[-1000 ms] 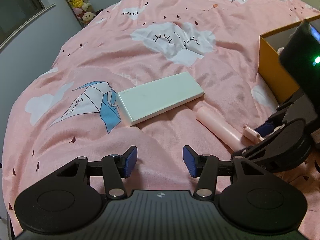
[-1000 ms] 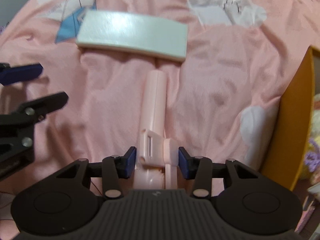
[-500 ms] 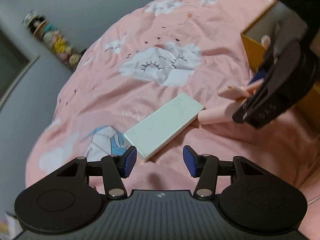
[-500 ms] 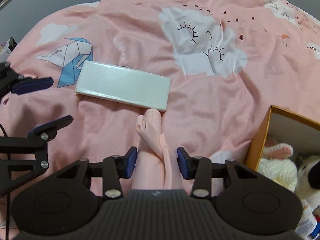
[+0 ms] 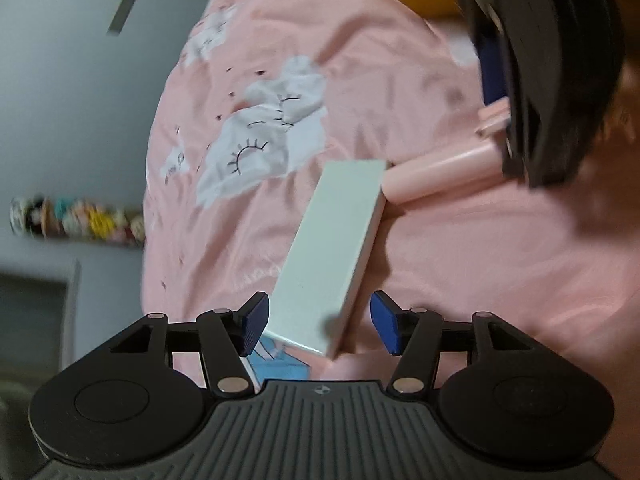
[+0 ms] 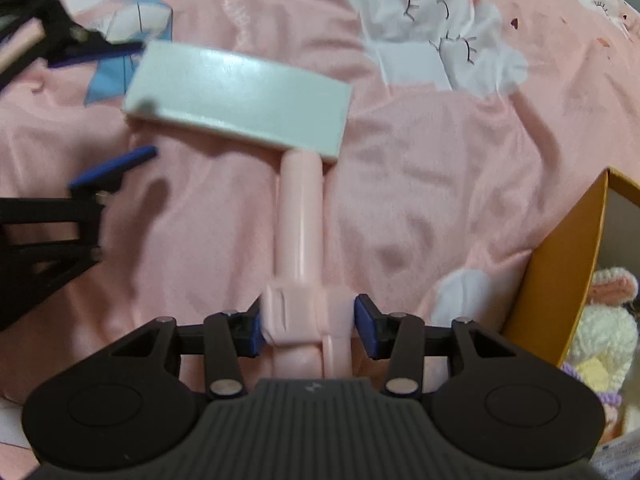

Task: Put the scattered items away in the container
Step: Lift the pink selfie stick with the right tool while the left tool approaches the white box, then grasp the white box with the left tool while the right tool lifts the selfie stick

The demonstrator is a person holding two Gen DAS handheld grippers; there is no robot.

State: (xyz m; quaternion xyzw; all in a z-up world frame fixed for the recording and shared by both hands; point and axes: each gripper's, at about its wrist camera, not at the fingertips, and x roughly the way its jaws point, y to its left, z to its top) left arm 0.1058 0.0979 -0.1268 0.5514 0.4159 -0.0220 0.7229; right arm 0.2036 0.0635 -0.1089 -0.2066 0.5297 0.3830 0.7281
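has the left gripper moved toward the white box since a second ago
Yes. In the left wrist view the left gripper now has the near end of the white box between its open fingers; a second ago the box lay well ahead on the pink bedspread.

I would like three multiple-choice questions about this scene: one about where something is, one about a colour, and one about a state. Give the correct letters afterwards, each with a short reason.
1. Where does the white box lie relative to the pink tube?
A. At the tube's far end
B. Inside the yellow container
C. Under the tube

2. What colour is the wall of the container?
A. Blue
B. Yellow-orange
C. Green

3. How does the left gripper stand?
A. Shut on the tube
B. Shut on the box
C. Open, one finger on each side of the box's near end

Answers:
1 A: in the right wrist view the tube's far end meets the box's edge.
2 B: the wall at the right edge is yellow-orange.
3 C: in the left wrist view gaps show between both pads and the box, while the right gripper holds the tube.
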